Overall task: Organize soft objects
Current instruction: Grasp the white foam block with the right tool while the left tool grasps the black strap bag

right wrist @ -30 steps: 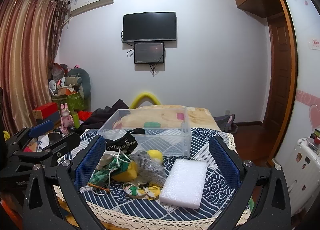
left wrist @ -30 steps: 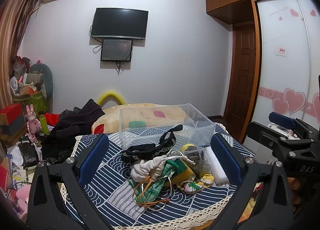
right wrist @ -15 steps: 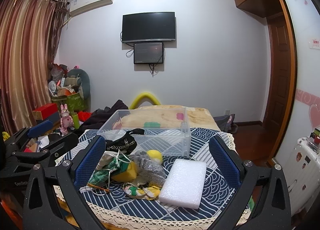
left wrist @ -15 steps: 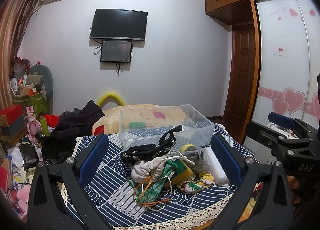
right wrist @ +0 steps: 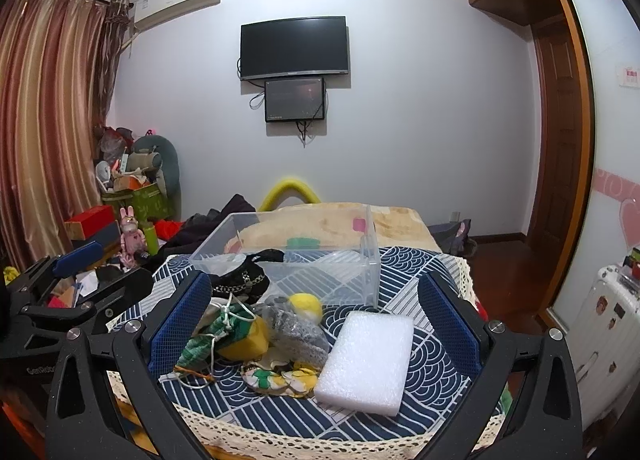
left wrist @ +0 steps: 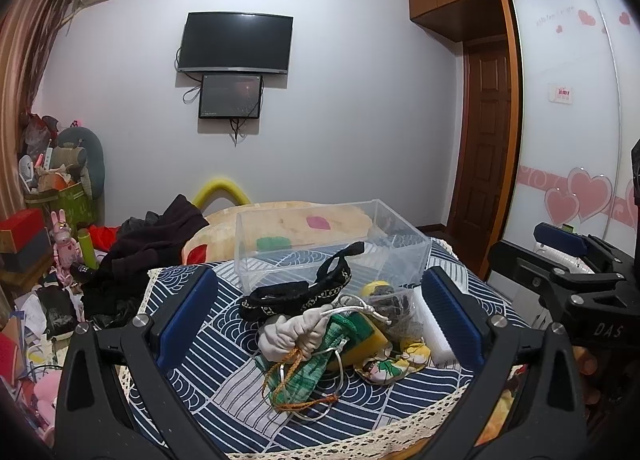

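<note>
- Left wrist view: left tool [left wrist: 318, 314] level, jaws wide, holding nothing, above near edge of surface [left wrist: 208, 372].
- Right tool [right wrist: 314, 314] likewise wide and empty.
- Soft pile [left wrist: 320, 336] lower centre, before clear bin [left wrist: 332, 244]; foam block [right wrist: 366, 362] lower right.
- Nothing shifted since earlier frames.

"DAS" is printed on the right tongs [left wrist: 561, 252] (white letters on black).

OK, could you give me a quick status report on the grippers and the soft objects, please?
Left gripper open, empty. Right gripper open, empty. Soft objects piled on table, clear bin behind, empty. White foam block nearest right gripper.
</note>
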Demonstrator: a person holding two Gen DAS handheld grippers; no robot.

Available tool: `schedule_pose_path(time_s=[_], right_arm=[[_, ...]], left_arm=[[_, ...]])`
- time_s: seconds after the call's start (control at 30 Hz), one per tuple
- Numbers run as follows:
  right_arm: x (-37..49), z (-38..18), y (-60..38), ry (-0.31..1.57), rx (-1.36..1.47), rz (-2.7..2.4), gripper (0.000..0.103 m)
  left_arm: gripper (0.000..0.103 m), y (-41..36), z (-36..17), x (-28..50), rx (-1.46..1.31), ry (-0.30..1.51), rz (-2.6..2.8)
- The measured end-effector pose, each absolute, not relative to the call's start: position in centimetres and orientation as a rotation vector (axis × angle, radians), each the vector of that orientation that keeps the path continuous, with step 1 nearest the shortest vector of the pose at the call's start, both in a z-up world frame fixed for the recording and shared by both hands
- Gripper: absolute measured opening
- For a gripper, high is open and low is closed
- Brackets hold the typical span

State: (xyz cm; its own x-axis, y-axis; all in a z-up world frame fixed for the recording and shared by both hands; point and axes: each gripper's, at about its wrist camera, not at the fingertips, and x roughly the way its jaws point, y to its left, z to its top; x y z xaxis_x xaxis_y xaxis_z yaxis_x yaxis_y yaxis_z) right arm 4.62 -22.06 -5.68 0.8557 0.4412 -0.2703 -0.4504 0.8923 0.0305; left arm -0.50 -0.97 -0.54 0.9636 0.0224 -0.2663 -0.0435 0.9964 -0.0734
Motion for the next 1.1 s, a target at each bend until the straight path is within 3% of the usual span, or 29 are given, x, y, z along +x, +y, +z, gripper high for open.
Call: schedule_pose_path(time_s=[0.47, 0.9, 1.1], right_arm=[[8.2, -8.1, -23.1, 0.378, -0.012, 0.428, 0.103], [12.0, -12.2, -23.7, 0.577, -0.002, 0.383, 0.103], [12.5, -13.2, -23.5, 0.652, -0.003, 0.382, 0.103]], left_arm=[[0.103, 0.6, -2.4, 4.6, -0.107, 0.348, 0.042], [0.103, 3.5, -6.5, 11.9, -0.281, 0.552, -0.010], [0.103, 3.0, -7.2, 12.2, -0.245, 0.555, -0.001]])
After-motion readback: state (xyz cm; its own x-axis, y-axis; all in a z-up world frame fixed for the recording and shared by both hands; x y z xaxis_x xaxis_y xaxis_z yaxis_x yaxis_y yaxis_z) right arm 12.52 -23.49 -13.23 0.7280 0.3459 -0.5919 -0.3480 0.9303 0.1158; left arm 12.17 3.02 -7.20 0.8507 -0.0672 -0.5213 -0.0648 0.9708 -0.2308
